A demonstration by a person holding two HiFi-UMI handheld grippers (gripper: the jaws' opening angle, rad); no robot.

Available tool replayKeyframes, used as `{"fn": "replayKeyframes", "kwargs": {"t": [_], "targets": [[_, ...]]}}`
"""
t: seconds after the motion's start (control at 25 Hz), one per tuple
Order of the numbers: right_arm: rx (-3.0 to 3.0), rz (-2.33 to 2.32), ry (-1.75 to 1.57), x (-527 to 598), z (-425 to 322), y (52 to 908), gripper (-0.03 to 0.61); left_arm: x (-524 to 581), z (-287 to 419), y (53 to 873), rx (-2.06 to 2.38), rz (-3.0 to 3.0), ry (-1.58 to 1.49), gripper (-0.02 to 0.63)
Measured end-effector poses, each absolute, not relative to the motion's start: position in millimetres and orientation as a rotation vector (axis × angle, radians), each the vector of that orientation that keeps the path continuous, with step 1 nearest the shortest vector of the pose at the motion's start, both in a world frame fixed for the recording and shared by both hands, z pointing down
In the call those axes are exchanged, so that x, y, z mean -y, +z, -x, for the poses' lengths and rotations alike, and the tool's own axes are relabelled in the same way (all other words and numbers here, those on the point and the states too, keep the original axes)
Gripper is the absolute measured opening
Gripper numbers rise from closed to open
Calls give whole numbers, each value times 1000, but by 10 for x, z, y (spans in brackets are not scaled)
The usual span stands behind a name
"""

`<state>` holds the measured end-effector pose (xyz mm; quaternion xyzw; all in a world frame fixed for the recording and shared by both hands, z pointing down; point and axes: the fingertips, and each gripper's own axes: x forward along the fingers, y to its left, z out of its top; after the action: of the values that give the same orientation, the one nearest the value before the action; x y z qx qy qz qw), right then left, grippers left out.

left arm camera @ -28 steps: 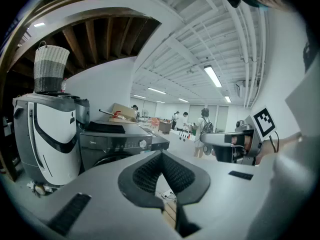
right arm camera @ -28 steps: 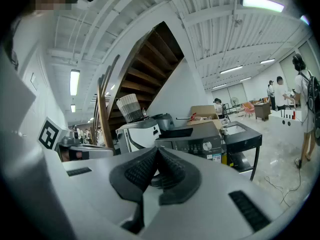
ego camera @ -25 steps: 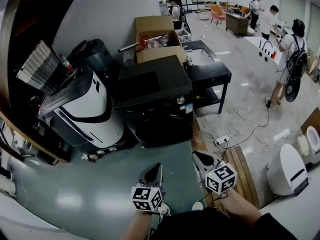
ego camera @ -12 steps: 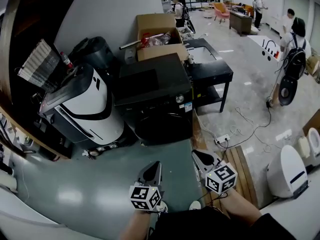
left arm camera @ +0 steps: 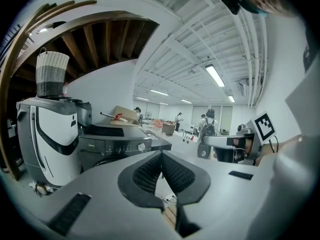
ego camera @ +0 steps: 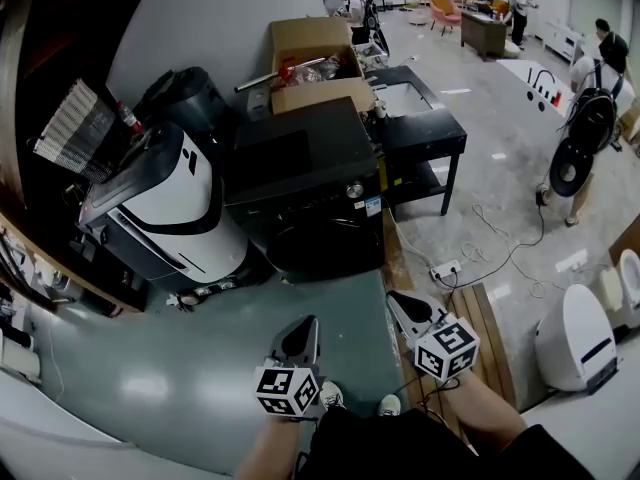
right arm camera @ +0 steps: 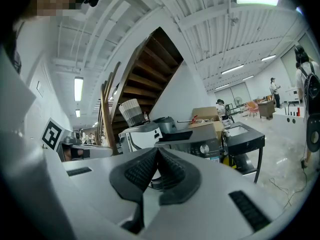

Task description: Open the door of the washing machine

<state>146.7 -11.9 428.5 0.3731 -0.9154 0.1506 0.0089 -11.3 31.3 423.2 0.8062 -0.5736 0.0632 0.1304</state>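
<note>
We hold our left gripper point(ego camera: 307, 324) and right gripper point(ego camera: 398, 302) low over the grey floor point(ego camera: 150, 368), each with jaws pressed together on nothing. Well ahead stands the dark washing machine point(ego camera: 310, 183), its round door point(ego camera: 325, 250) closed and facing us, between a white appliance point(ego camera: 170, 208) and a black tabletop point(ego camera: 425, 138).

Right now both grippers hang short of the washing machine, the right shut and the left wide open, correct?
No: the left gripper is shut too; the left gripper view shows its jaws together, nothing between. The right gripper is shut, and both hang short of the washing machine.
</note>
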Motion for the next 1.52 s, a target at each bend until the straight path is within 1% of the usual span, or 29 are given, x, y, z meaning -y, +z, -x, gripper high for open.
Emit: {"fn": "replayKeyframes", "kwargs": {"t": [0.2,0.44,1.08,1.12,1.24,1.32,1.4,1.52], "targets": [[2857,-1179,474,173,-1492,4271,17,-212,88,4194,1661,-2351,172,18],[2857,-1177,454,227,-1356,4198,17,-135,203,4112,1653,-2369,156,18],[2822,-1252,439,702,-795,4230,20,304,843,4222,1604,-2385,135,21],[2818,-1260,439,754,-759,4246,24,353,888,4239,1599,-2387,137,21],[2803,-1281,444,897,-652,4300,68,497,1017,4305,1577,-2387,145,23],[2793,-1300,444,1009,-588,4327,97,609,1102,4348,1566,-2387,153,45],[2782,-1323,442,1128,-529,4351,118,722,1180,4390,1557,-2390,162,95],[2769,-1351,429,1274,-436,4372,150,862,1282,4445,1539,-2402,178,144]]}}
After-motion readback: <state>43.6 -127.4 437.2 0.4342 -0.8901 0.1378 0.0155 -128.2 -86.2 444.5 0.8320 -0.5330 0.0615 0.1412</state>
